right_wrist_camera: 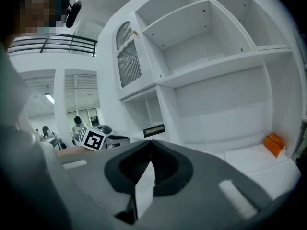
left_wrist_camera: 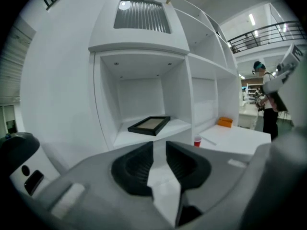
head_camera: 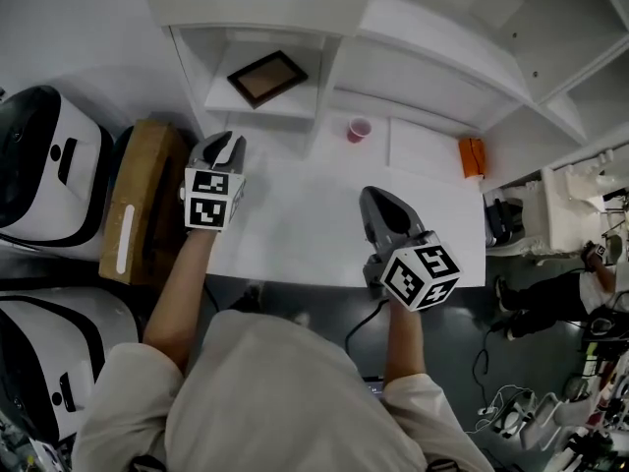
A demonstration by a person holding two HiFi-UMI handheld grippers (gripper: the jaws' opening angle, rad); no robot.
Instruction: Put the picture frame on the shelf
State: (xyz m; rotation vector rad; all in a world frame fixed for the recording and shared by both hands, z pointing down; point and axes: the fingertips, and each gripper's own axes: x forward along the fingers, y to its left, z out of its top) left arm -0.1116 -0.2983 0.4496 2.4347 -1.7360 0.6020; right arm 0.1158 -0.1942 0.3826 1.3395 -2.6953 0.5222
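The black rectangular picture frame (head_camera: 266, 78) lies flat on the lowest board of the white shelf unit (head_camera: 295, 104). It is in the left compartment, at the upper middle of the head view, and neither gripper touches it. The left gripper (left_wrist_camera: 159, 145) hovers in front of that compartment, over the left part of the white tabletop (head_camera: 295, 224). Its jaws stand a narrow gap apart with nothing between them. The right gripper (right_wrist_camera: 149, 143) hangs near the tabletop's front edge, at the lower middle, with its jaws closed tip to tip on nothing. At the back of the tabletop stand 1 small pink cup (head_camera: 359, 129) and, far to the right, 1 orange block (head_camera: 473, 155). A brown cardboard box (head_camera: 142, 200) sits just left of the left gripper.
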